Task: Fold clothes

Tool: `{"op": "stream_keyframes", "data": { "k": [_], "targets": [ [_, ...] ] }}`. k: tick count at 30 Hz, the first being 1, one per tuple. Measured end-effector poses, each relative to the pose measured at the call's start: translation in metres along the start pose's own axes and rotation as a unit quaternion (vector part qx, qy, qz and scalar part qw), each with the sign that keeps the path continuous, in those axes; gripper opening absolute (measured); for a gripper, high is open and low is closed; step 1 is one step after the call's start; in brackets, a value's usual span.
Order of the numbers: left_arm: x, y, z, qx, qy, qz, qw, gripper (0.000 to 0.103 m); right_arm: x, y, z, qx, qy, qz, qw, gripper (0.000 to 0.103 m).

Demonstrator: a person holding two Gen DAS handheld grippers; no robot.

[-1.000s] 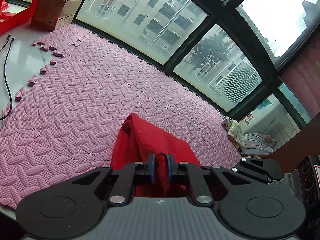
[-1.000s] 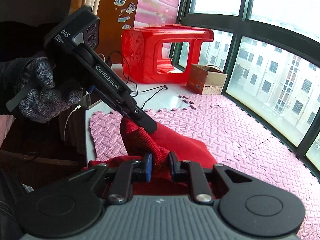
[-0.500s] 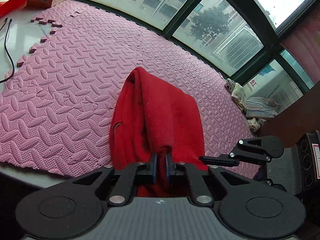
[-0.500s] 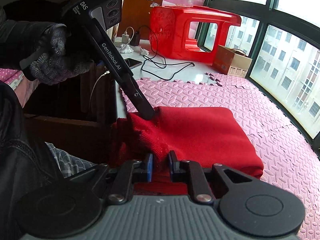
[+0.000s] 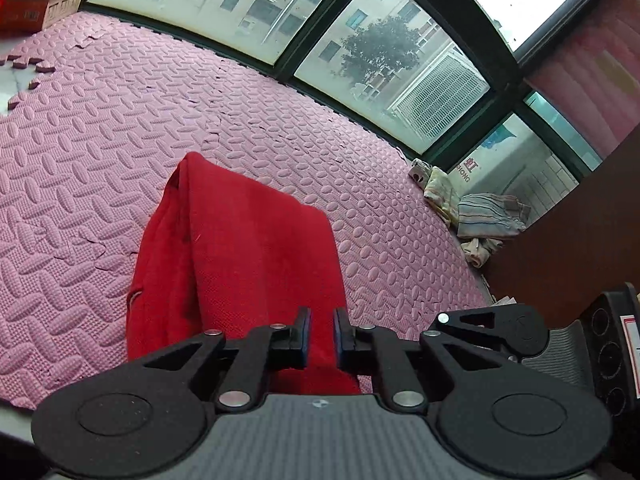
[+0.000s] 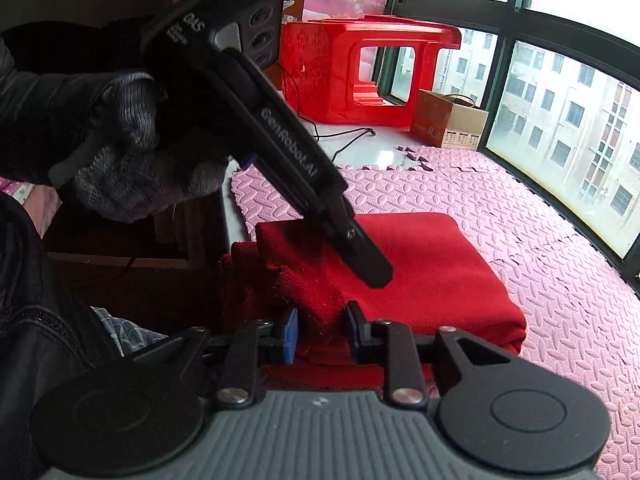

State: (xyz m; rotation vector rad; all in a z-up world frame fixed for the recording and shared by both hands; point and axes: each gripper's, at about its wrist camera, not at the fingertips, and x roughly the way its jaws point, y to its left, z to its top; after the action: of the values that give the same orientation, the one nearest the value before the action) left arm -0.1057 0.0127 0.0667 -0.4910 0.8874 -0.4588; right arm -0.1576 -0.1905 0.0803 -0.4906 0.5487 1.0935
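Only right wrist view shows red stool (image 6: pixel 360 68), left – striped cloths (image 5: pixel 488 216).

Red garment (image 6: pixel 420 264) lowered flat onto pink mat (image 6: pixel 520 208), right claw (image 6: pixel 320 330) just opening around its corner.

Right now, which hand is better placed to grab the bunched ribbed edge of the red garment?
Right. The right gripper straddles the ribbed edge, its jaws just having opened with the cloth between them. The left gripper points at the flat folded panel farther on.

Pink foam mat (image 5: pixel 120 128) — red garment (image 5: pixel 248 248) atop
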Motion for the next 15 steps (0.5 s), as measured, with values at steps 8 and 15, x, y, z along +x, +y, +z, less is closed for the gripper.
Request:
{"op": "stream_keyframes", "data": {
  "k": [8, 15],
  "targets": [
    [-0.003, 0.010, -0.020, -0.014, -0.007, -0.002, 0.9999, 0.014, -0.021, -0.038, 0.006, 0.075, -0.027, -0.036, 0.996, 0.025],
    [-0.003, 0.006, -0.025, -0.007, -0.017, 0.006, 0.9998, 0.017, 0.011, -0.085, 0.012, 0.133, -0.033, -0.108, 0.985, 0.025]
  ]
}}
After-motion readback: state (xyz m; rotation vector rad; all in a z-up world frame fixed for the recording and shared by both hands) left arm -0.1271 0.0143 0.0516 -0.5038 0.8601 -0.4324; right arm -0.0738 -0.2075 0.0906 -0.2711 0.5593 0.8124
